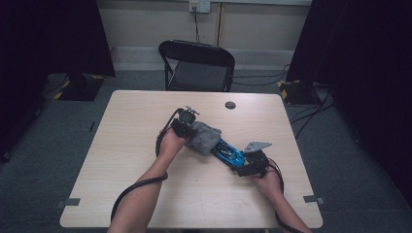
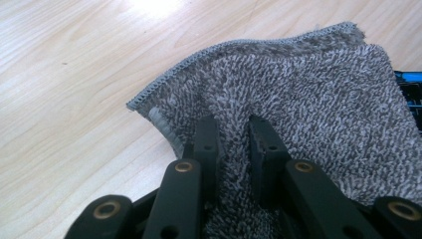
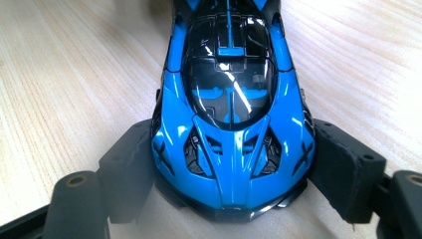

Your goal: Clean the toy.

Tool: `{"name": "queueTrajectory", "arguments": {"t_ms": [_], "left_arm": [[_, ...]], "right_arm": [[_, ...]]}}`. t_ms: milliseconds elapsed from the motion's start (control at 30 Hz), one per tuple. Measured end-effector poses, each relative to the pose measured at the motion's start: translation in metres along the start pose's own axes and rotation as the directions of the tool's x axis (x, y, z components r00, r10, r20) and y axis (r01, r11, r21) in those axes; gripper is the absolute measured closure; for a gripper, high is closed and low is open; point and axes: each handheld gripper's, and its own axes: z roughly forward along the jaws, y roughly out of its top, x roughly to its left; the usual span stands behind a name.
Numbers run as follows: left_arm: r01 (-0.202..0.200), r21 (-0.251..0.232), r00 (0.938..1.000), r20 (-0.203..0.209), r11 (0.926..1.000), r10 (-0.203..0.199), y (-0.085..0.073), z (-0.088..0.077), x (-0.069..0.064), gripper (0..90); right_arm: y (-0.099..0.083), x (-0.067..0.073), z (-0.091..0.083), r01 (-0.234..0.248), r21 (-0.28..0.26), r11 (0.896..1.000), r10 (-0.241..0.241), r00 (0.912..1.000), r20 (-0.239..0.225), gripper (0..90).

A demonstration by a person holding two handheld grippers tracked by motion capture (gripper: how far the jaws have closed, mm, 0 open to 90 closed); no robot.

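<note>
A blue toy car (image 3: 231, 114) is gripped at its end between the jaws of the right claw (image 3: 229, 174), resting on the worktop (image 1: 145, 160). A grey towel (image 2: 298, 99) is pinched in the closed left claw (image 2: 234, 149) and is draped over the car's far end.

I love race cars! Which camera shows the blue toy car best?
The right gripper view: the blue toy car sits close up between the jaws, showing its windscreen and black stripe. The high view shows the car small, partly under the grey towel. The left gripper view catches a blue sliver at the edge.
</note>
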Motion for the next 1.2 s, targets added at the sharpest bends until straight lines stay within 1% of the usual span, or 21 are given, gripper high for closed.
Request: {"name": "queueTrajectory", "arguments": {"t_ms": [33, 100, 200, 233, 300, 333, 367, 467, 500, 633, 667, 733, 767, 800, 867, 1033, 1100, 1133, 1167, 1200], "left_arm": [[0.0, 0.0, 1.0, 0.0, 1.0, 0.0, 0.0, 0.0, 0.0, 76.8], [0.017, -0.012, 0.9999, -0.002, 0.9998, -0.017, -0.002, -0.001, 0.002, 76.8], [0.012, -0.008, 0.9999, -0.007, 0.9999, -0.012, -0.004, -0.004, 0.006, 76.8], [0.019, -0.016, 0.9998, -0.01, 0.9997, -0.019, -0.005, -0.005, 0.007, 76.8], [0.013, -0.009, 0.9998, -0.012, 0.9999, -0.014, -0.005, -0.007, 0.009, 76.9], [0.027, -0.019, 0.9996, -0.013, 0.9995, -0.027, -0.007, -0.009, 0.011, 76.9], [0.025, -0.021, 0.9996, -0.012, 0.9995, -0.025, -0.007, -0.011, 0.013, 76.9], [0.047, -0.034, 0.9988, -0.013, 0.9983, -0.048, -0.01, -0.016, 0.018, 76.9], [0.047, -0.034, 0.9988, -0.013, 0.9983, -0.048, -0.01, -0.016, 0.018, 76.8], [0.046, -0.038, 0.9986, -0.022, 0.9982, -0.047, -0.016, -0.025, 0.026, 76.9], [0.046, -0.038, 0.9986, -0.022, 0.9982, -0.047, -0.016, -0.025, 0.026, 76.9], [0.06, -0.048, 0.9979, -0.022, 0.997, -0.061, -0.02, -0.03, 0.031, 76.9], [0.06, -0.048, 0.9979, -0.022, 0.997, -0.061, -0.02, -0.03, 0.031, 76.9], [0.064, -0.057, 0.9977, -0.018, 0.9963, -0.065, -0.023, -0.034, 0.033, 76.9], [0.06, -0.066, 0.998, -0.018, 0.996, -0.061, -0.026, -0.039, 0.034, 76.9], [0.054, -0.095, 0.9985, 0.012, 0.994, -0.053, -0.035, -0.054, 0.033, 76.9], [0.053, -0.098, 0.9982, 0.032, 0.9938, -0.05, -0.04, -0.058, 0.031, 76.8], [0.053, -0.098, 0.9982, 0.032, 0.9938, -0.05, -0.04, -0.058, 0.031, 76.8], [0.04, -0.099, 0.9985, 0.041, 0.9943, -0.036, -0.046, -0.06, 0.029, 76.8], [0.04, -0.099, 0.9985, 0.041, 0.9943, -0.036, -0.046, -0.06, 0.029, 76.8]], "right_arm": [[0.0, 0.0, 0.0, 0.0, 0.0, 1.0, 0.0, 1.0, 0.0, 24.0], [0.0, 0.0, 0.0, 0.0, 0.0, 1.0, 0.0, 1.0, 0.0, 24.0], [0.0, 0.0, 0.0, 0.0, 0.0, 1.0, 0.0, 1.0, 0.0, 24.0], [0.0, 0.0, 0.0, 0.0, 0.0, 1.0, 0.0, 1.0, 0.0, 24.0], [0.0, 0.0, 0.0, 0.0, 0.0, 1.0, 0.0, 1.0, 0.0, 24.0], [0.0, 0.0, 0.0, 0.0, 0.0, 1.0, 0.0, 1.0, 0.0, 24.0], [0.0, 0.0, 0.0, 0.0, 0.0, 1.0, 0.0, 1.0, 0.0, 24.0], [0.0, 0.0, 0.0, 0.0, 0.0, 1.0, 0.0, 1.0, 0.0, 24.0], [0.0, 0.0, 0.0, 0.0, 0.0, 1.0, 0.0, 1.0, 0.0, 24.0], [0.0, 0.0, 0.0, 0.0, 0.001, 1.0, 0.0, 1.0, 0.0, 23.9], [0.0, 0.0, 0.0, 0.0, 0.0, 1.0, 0.0, 1.0, 0.0, 23.9], [0.0, 0.0, 0.0, 0.0, 0.001, 1.0, 0.0, 1.0, 0.0, 23.9], [0.0, 0.0, 0.0, 0.0, 0.001, 1.0, 0.0, 1.0, 0.0, 23.9], [0.0, 0.0, 0.0, 0.0, 0.001, 1.0, 0.0, 1.0, 0.0, 23.9], [0.0, 0.0, 0.0, 0.0, 0.001, 1.0, 0.0, 1.0, 0.0, 23.9], [0.0, 0.0, 0.0, 0.0, 0.001, 1.0, 0.0, 1.0, 0.0, 23.9], [0.0, 0.0, 0.0, -0.001, 0.001, 1.0, 0.001, 1.0, 0.001, 23.7], [0.0, 0.0, 0.0, -0.001, 0.001, 1.0, 0.001, 1.0, 0.001, 23.7], [0.0, 0.001, 0.0, -0.006, 0.002, 1.0, 0.006, 1.0, 0.008, 23.3], [0.0, 0.001, 0.0, -0.007, 0.003, 1.0, 0.007, 0.9999, 0.009, 23.1]]}}
